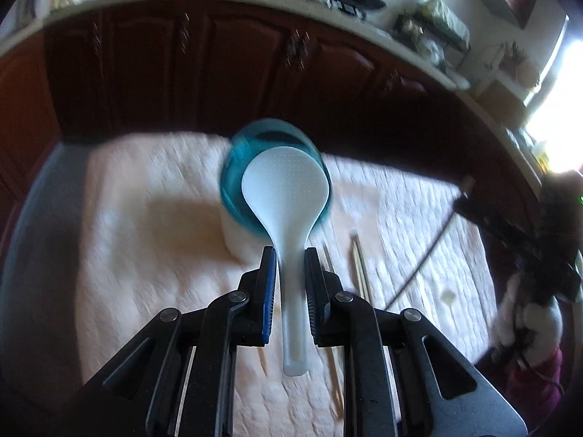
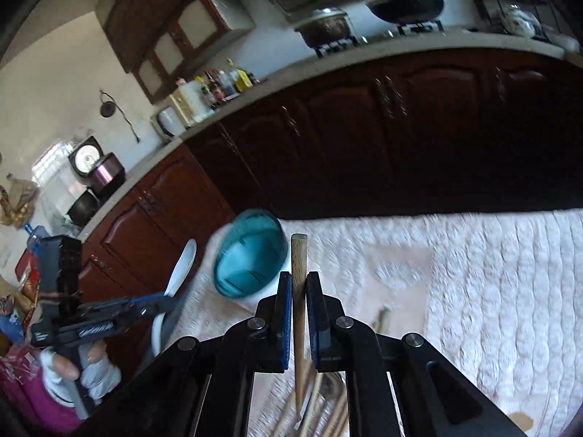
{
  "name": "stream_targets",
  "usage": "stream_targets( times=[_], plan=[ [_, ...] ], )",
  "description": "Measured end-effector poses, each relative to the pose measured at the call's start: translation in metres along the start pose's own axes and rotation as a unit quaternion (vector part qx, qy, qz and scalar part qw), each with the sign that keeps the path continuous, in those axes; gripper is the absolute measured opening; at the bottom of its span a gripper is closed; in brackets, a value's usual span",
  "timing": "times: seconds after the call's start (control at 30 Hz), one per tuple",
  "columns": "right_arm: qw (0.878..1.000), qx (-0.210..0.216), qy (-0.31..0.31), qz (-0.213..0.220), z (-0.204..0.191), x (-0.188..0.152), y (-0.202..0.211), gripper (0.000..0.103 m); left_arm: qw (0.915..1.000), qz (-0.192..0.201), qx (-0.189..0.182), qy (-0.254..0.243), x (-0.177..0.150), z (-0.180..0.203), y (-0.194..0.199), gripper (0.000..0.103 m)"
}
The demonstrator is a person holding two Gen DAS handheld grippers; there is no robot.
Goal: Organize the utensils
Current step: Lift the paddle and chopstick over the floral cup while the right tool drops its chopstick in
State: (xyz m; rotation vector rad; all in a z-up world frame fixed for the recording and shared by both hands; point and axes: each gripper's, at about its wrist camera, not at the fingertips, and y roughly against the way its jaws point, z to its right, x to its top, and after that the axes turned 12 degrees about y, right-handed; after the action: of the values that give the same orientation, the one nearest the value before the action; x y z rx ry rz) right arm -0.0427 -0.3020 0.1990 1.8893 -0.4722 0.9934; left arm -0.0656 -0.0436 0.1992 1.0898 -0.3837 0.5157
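Note:
My left gripper (image 1: 290,255) is shut on the handle of a white rice paddle (image 1: 284,189), held above the quilted cloth with its blade in front of the blue cup (image 1: 237,167). My right gripper (image 2: 298,280) is shut on a wooden chopstick (image 2: 299,258), held upright just right of the blue cup (image 2: 251,255). In the right wrist view the left gripper (image 2: 171,302) with the rice paddle (image 2: 180,266) shows at the left. Loose chopsticks (image 1: 359,266) lie on the cloth, and several more chopsticks (image 2: 328,404) lie under my right gripper.
A pale quilted cloth (image 1: 145,236) covers the table (image 1: 43,218). Dark wooden cabinets (image 1: 218,73) and a cluttered kitchen counter (image 2: 328,58) stand behind. The right gripper (image 1: 539,240) and the person's gloved hand show at the right edge of the left wrist view.

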Motion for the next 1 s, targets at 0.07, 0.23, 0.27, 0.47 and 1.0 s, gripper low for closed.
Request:
stream_targets(
  times=[0.07,0.23,0.27,0.47,1.0],
  plan=[
    [1.000,0.009,0.004,0.012,-0.004,0.013,0.005,0.007,0.9994,0.032,0.008,0.001,0.013,-0.002,0.000,0.014],
    [0.999,0.014,0.023,0.047,-0.019,0.050,0.020,0.007,0.9965,0.081,0.016,0.012,0.045,-0.006,-0.025,0.014],
    [0.998,0.011,0.027,0.055,-0.022,0.058,0.021,0.007,0.9961,0.086,0.015,0.013,0.051,-0.006,-0.032,0.014],
    [0.994,-0.016,0.060,0.090,-0.039,0.104,0.006,0.007,0.9897,0.140,0.028,-0.015,0.068,0.000,-0.062,0.014],
    [0.990,-0.044,0.105,0.079,-0.048,0.121,-0.076,0.007,0.9791,0.191,0.027,-0.064,0.050,-0.009,-0.105,0.014]
  ],
)
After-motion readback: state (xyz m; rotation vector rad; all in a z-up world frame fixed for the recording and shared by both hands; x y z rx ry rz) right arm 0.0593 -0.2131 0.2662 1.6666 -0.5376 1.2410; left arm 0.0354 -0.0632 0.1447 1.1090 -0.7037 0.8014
